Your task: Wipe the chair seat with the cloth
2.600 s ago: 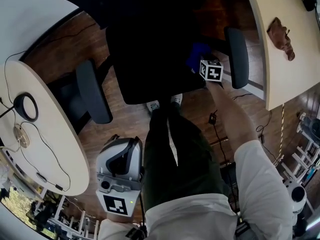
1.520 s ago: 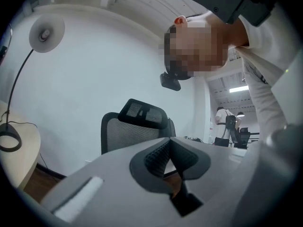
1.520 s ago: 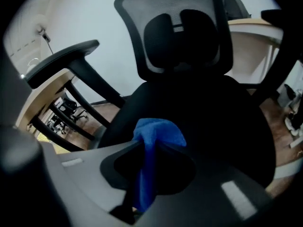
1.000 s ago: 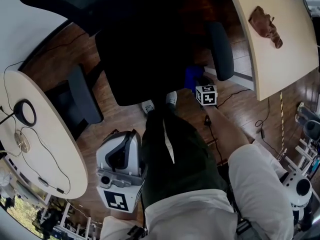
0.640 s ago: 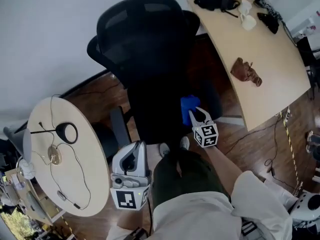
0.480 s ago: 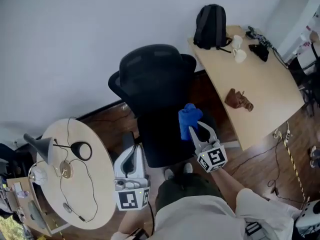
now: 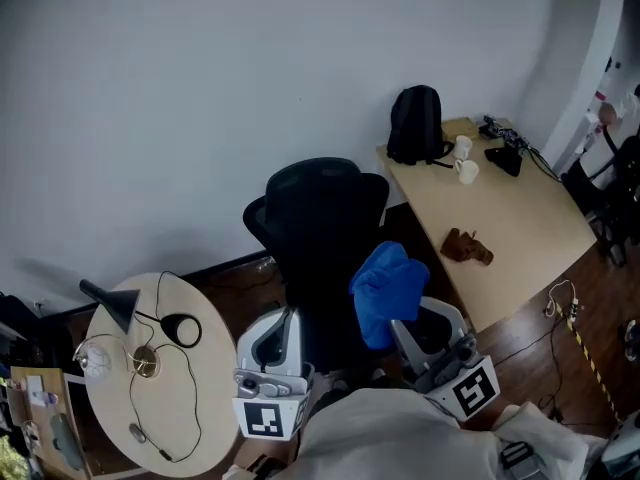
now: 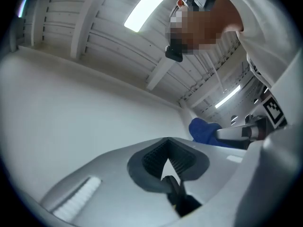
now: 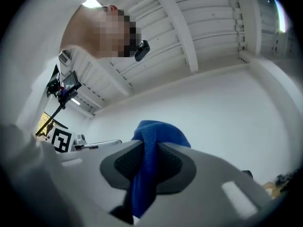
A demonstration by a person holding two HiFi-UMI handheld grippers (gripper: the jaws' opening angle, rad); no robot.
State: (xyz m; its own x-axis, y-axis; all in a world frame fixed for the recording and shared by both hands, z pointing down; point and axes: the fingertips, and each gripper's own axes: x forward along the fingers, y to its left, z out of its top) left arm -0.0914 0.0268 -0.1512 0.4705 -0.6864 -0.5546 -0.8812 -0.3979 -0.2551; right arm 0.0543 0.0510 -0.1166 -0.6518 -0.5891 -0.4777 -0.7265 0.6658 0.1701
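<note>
The black office chair (image 7: 322,213) stands against the white wall, its seat mostly hidden behind the cloth and both grippers. My right gripper (image 7: 412,318) is shut on the blue cloth (image 7: 388,288) and holds it up in front of the chair; the right gripper view shows the cloth (image 9: 150,141) pinched between the pads and bunched above them. My left gripper (image 7: 280,320) is at the chair's lower left, pointing upward. Its jaws are closing with nothing between them, and its own view shows only wall and ceiling past the left gripper (image 8: 165,167).
A round table (image 7: 205,408) with a desk lamp (image 7: 115,303) and cables stands at the left. A long wooden desk (image 7: 520,223) at the right carries a black backpack (image 7: 415,126), mugs (image 7: 463,163) and a brown object (image 7: 467,246). Cables lie on the wooden floor.
The head view has swung up from the floor to the room. My right gripper has lifted the blue cloth from low beside the chair to in front of it. The left gripper stays low.
</note>
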